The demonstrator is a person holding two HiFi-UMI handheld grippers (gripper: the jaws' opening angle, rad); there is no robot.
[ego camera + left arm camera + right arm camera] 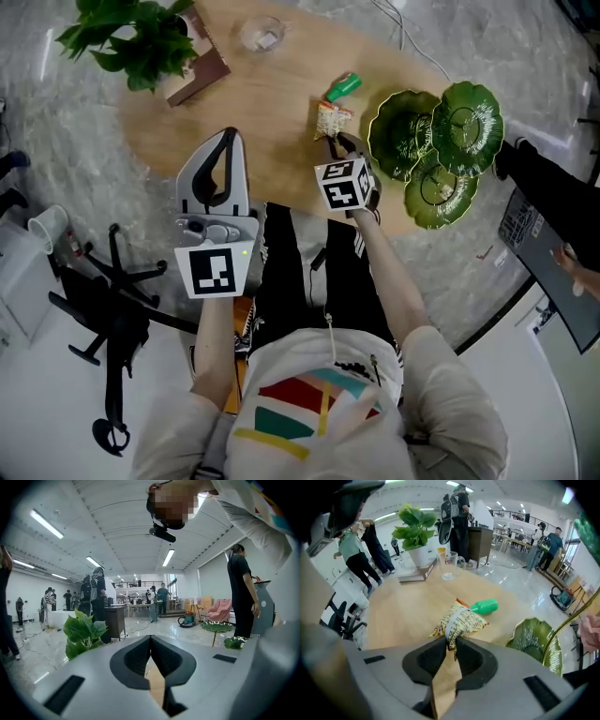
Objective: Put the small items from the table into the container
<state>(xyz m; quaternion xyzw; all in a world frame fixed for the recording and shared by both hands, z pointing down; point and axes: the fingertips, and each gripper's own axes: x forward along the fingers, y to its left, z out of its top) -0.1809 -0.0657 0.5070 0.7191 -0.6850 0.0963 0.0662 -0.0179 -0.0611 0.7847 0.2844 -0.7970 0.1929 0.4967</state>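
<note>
Snack pkt [461, 620] lies on the wooden table [272, 122], just left of the green leaf dishes [401, 131] and not in any of them. R gripper [451, 641] points steeply down at it. Its jaws are nearly together, with only a slim gap, and pinch the pkt's near corner. The rest of the pkt rests flat on the wood.

There are three leaf dishes w/ lobed rims, overlapping each other at the table's right side. Right gripper view shows a gold stem rising beside one. Their insides show plain green glaze.

Green bottle [344, 86] lies on its side just beyond the pkt, also on the table, apart from the dishes.

Glass mug [261, 35] stands upright at the far side of the table; can't tell what's in it. Plant [131, 37] sits far left, its pot on a book [199, 75].

L gripper [230, 134] is about level over the near-left part of the table, well apart from the pkt and dishes. Its jaw tips meet, w/ nothing between them.
</note>
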